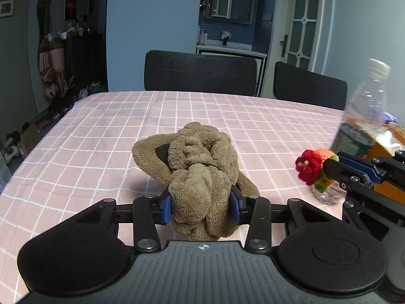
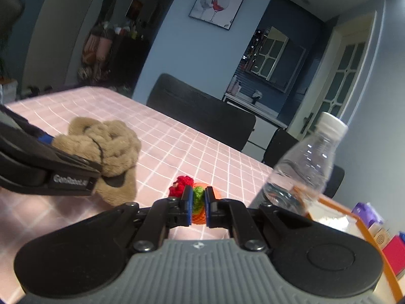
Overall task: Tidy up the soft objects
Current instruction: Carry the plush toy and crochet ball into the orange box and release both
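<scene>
A brown plush toy (image 1: 200,167) is bunched up between the blue pads of my left gripper (image 1: 201,209), which is shut on it just above the pink checked tablecloth (image 1: 101,131). From the right wrist view the same plush toy (image 2: 111,147) shows at the left, with the left gripper (image 2: 73,174) clamped on it. My right gripper (image 2: 197,209) is shut on a small crocheted toy (image 2: 198,197) of red, green and orange yarn. That crocheted toy (image 1: 310,167) also appears at the right of the left wrist view, held by the right gripper (image 1: 331,171) in front of the bottle.
A clear plastic water bottle (image 2: 303,164) with a white cap stands at the right. Behind it is an orange-rimmed box (image 2: 354,225) with packets inside. Two black chairs (image 1: 200,72) stand along the table's far edge.
</scene>
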{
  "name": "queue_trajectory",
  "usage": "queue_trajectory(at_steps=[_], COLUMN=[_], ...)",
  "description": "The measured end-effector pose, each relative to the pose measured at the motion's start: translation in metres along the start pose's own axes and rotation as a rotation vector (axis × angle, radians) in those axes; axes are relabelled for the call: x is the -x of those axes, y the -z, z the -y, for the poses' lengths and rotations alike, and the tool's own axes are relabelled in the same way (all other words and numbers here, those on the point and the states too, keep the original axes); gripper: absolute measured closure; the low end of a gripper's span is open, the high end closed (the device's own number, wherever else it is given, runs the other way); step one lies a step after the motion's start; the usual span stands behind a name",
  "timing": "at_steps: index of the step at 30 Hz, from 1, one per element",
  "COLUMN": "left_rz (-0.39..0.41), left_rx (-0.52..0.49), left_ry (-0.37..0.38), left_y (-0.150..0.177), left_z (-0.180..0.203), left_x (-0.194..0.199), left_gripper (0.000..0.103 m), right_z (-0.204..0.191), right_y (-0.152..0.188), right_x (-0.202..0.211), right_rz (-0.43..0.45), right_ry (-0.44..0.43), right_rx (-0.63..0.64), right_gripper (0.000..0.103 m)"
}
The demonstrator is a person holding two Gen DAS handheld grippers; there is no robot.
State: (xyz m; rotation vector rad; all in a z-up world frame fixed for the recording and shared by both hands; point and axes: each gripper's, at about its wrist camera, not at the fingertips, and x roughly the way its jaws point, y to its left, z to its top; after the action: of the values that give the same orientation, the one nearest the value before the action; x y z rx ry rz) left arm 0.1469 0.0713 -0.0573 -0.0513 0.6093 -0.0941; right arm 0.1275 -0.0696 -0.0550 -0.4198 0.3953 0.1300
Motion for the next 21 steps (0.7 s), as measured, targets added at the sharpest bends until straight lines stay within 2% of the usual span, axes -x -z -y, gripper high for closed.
queue_trajectory(at_steps=[9, 14, 21], left_rz=[0.040, 0.077, 0.139], left_rx=[0.001, -0.021, -0.117], left_ry=[0.104, 0.197, 0.330], left_y=[0.005, -0.002, -0.015], left_z=[0.024, 0.049, 0.103], left_x=[0.044, 0.064, 0.085], left_gripper=[0.054, 0.054, 0.054], right_z=[0.041, 0.076, 0.138], right_y=[0.007, 0.013, 0.021], right_x=[0.057, 0.087, 0.128], right_rz=[-0.003, 0.003, 0.029], right_ry=[-0.124, -0.165, -0.132], right_rx=[-0.155, -0.247, -0.306], right_gripper=[0.097, 0.097, 0.096])
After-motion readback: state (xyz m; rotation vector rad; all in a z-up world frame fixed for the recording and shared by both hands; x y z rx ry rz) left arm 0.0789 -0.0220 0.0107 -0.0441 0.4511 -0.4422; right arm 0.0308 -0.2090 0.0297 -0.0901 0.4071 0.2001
